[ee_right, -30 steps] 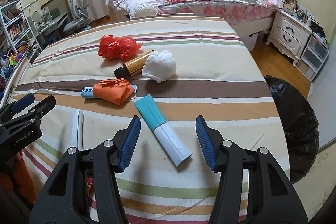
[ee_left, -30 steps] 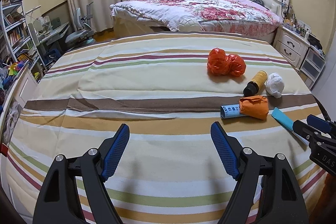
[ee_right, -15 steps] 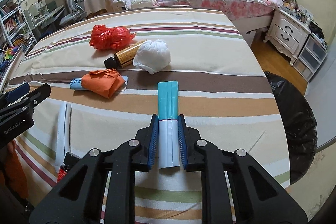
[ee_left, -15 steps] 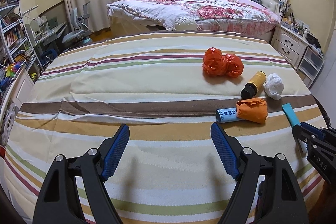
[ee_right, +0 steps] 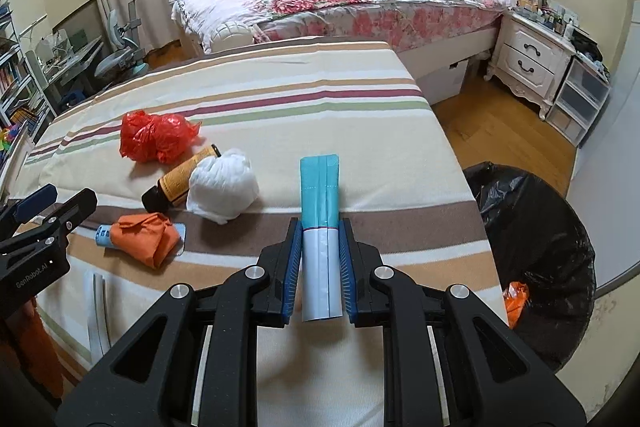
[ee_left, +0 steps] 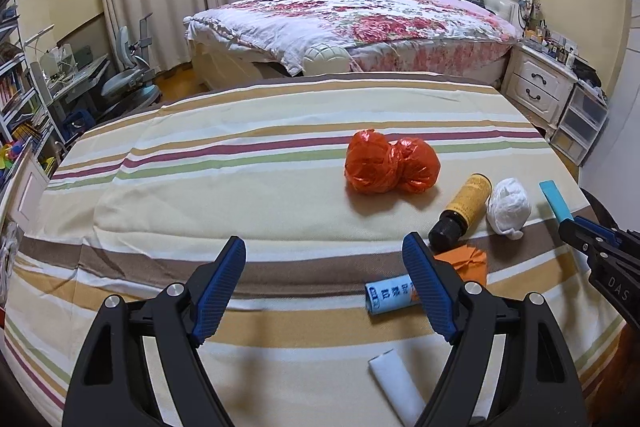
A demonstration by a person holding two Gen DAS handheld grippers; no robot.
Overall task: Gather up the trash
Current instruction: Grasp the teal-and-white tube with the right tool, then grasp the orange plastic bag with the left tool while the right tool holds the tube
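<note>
- Trash lies scattered on the striped sheet (ee_right: 360, 131); we see a red plastic bag (ee_right: 154, 137), a brown bottle (ee_right: 180, 179), a white wad (ee_right: 222, 187) and an orange wrapper (ee_right: 142, 239) lying on a blue tube (ee_left: 390, 295).
- Our right gripper (ee_right: 319, 263) is clamped on the teal-and-white packet (ee_right: 321, 223), pads pressing both its sides; the teal end sticks out forward, over the sheet.
- Our left gripper (ee_left: 324, 287) stands wide apart with nothing between its pads, above the sheet near the blue tube.
- A white roll (ee_left: 396, 383) lies just beside the left gripper's right finger.
- A bin lined with a black bag (ee_right: 532, 227) stands on the floor beside the sheet's right edge.
</note>
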